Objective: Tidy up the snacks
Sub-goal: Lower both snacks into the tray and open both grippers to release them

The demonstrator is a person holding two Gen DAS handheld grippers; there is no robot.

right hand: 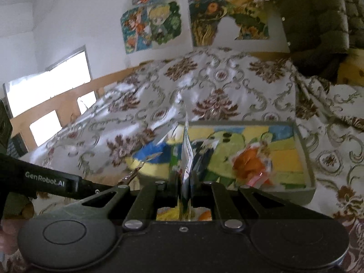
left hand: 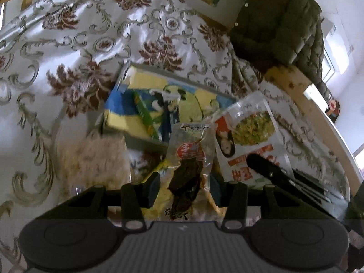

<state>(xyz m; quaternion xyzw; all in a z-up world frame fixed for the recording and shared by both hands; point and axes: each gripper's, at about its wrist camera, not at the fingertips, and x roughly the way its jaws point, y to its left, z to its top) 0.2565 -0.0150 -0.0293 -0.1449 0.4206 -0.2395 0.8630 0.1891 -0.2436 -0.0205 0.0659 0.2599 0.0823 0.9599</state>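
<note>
Snacks partly sorted, both grippers loaded and over the tray. Left gripper (left hand: 184, 192) has a clear packet of dark dried snack (left hand: 190, 170) between its fingers; the pads look apart from the packet edges, so whether it is clamped or just loosely framed I cannot tell from this view. Right gripper (right hand: 184, 185) is closed tight on a thin white packet (right hand: 187, 150), seen edge-on, standing upright out of the jaws. In the left wrist view that same packet reads as a white pouch with a fried-rice picture (left hand: 248, 134), pinched at its lower corner by the other tool.

Tray (right hand: 306, 152), grey rim, cartoon bird print inside, sits on the floral tablecloth (right hand: 204, 86). Already in it: an orange-red wrapped snack (right hand: 252, 166) near the tray's right edge, and a green stick-shaped pack (left hand: 145, 113) near its left edge. Fluffy beige item (left hand: 93, 159) lies on the cloth just outside the tray's near left corner; unclear if it is a snack.

Judgement: roughly midway. Two items placed, two held above the tray and not yet set down. Remaining: lower and release both packets, then deal with whatever is outside the tray.
</note>
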